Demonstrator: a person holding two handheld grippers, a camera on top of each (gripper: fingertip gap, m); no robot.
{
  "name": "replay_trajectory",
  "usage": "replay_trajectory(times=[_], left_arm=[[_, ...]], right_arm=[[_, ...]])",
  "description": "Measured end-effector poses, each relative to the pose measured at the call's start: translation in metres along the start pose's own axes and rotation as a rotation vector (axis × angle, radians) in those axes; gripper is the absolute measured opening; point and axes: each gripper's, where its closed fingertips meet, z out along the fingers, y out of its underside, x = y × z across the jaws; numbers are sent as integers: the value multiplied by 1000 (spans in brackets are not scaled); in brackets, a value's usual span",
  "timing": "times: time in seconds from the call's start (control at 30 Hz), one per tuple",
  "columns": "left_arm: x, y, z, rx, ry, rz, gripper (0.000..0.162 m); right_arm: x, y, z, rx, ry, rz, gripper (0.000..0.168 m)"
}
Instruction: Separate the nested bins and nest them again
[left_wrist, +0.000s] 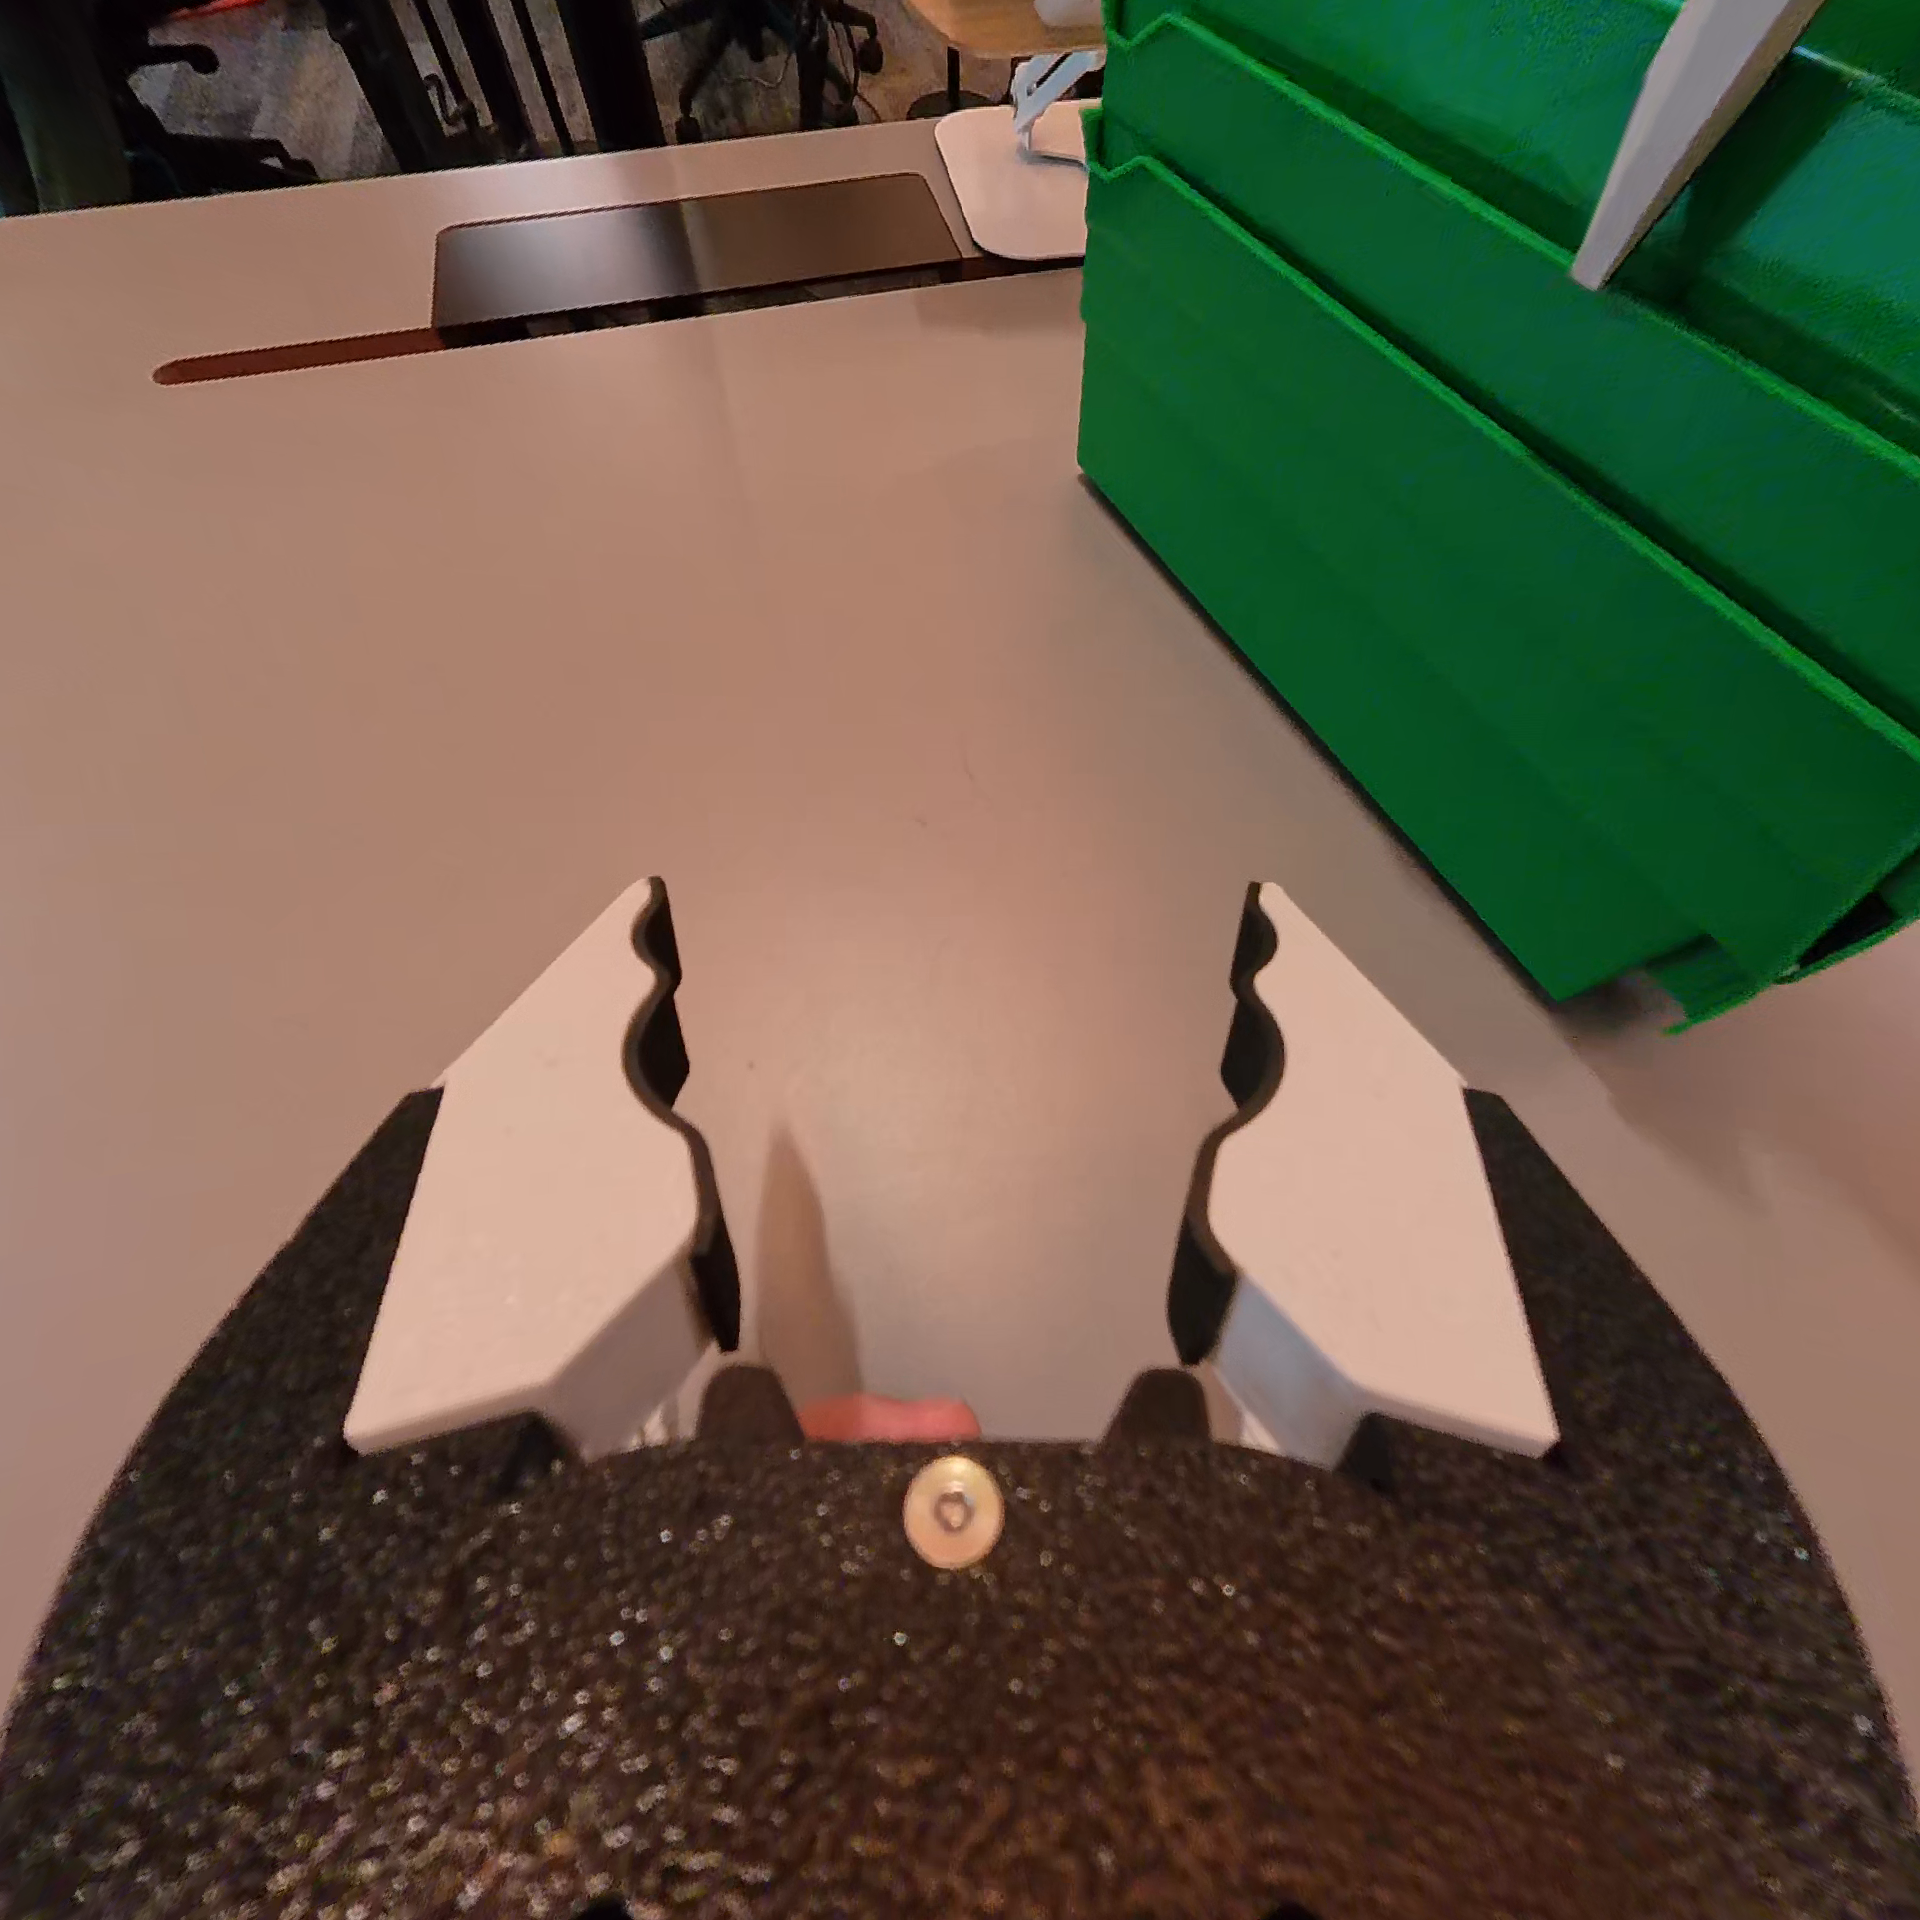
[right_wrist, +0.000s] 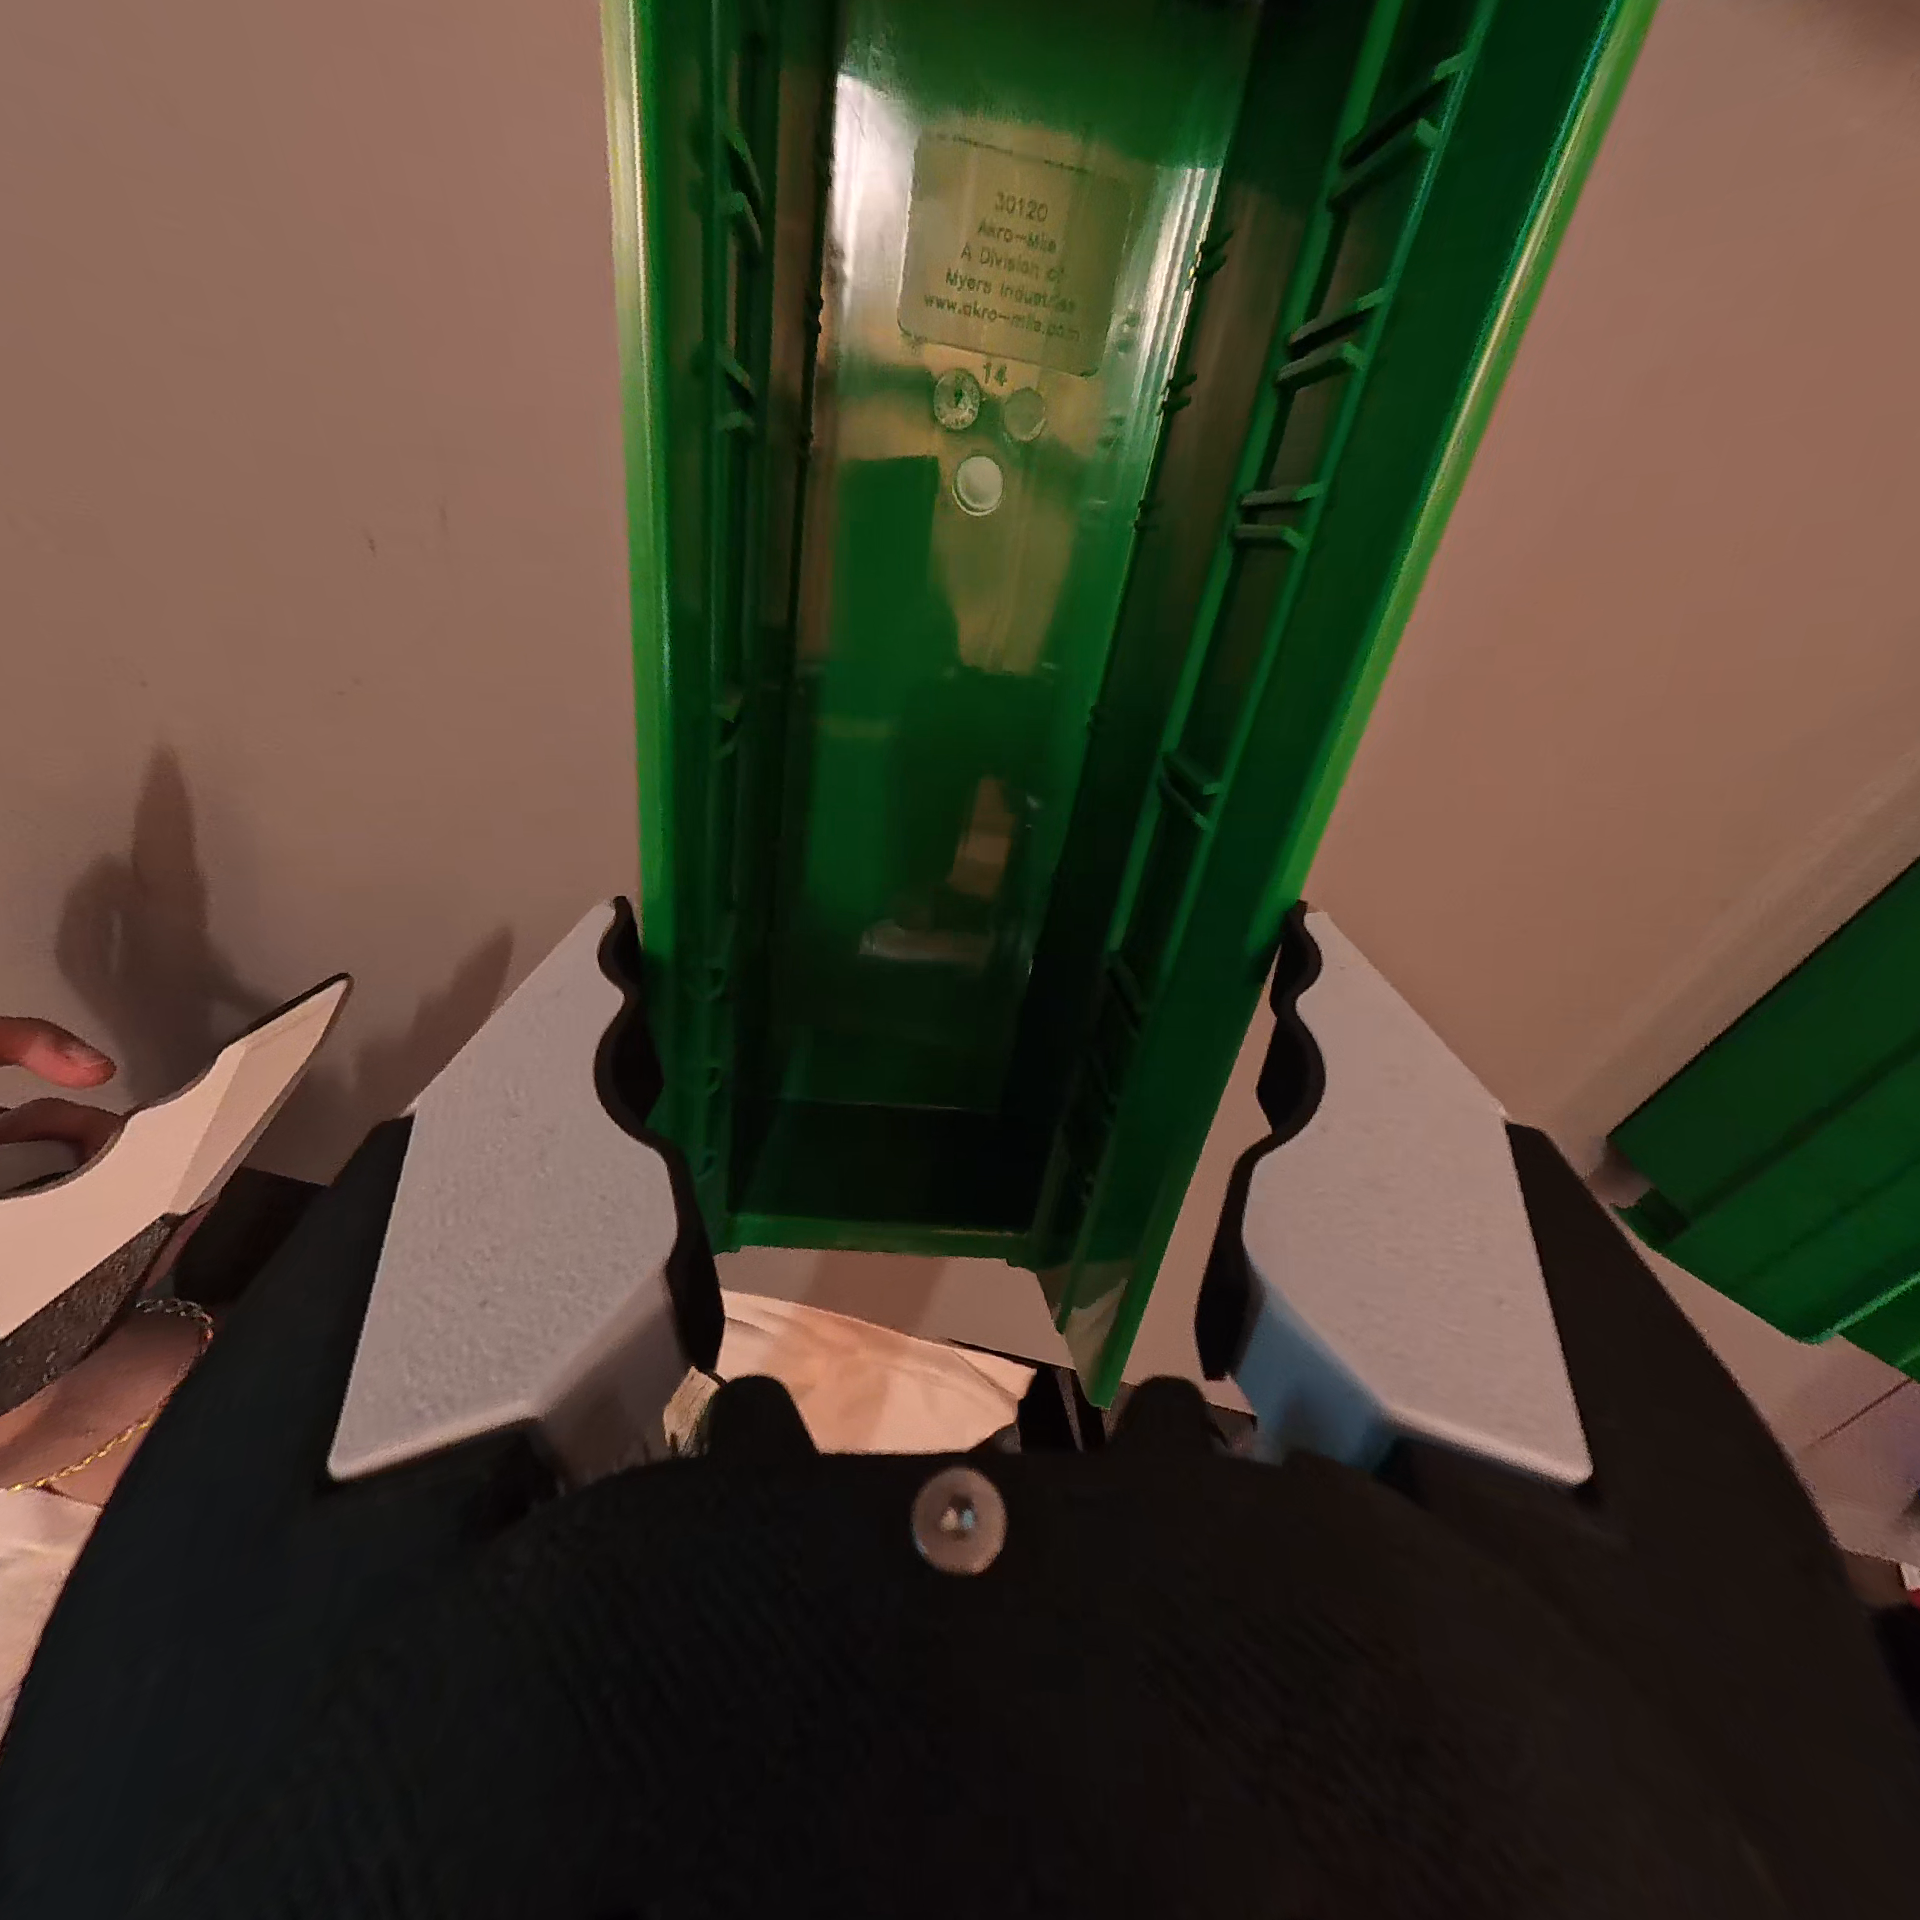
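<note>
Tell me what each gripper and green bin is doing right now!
Left gripper: open, empty, hovering over the table.
Right gripper: shut on a green bin's sides, open top facing the camera.
Nested green bins: stacked inside each other, resting on the table.

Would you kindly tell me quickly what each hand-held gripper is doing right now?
Left hand-held gripper: open, holding nothing, above the table.
Right hand-held gripper: around a green bin; whether it is clamped cannot be told.
</note>
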Motion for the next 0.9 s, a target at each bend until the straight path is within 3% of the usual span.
replay_trajectory(times=[0.27, 0.9], left_arm=[[3, -2, -2, 7, 11, 1, 105], [4, -2, -1, 5, 14, 3, 105]], right_arm=[[0, -1, -5, 2, -26, -3, 100], [2, -6, -32, 65, -42, -19, 95]])
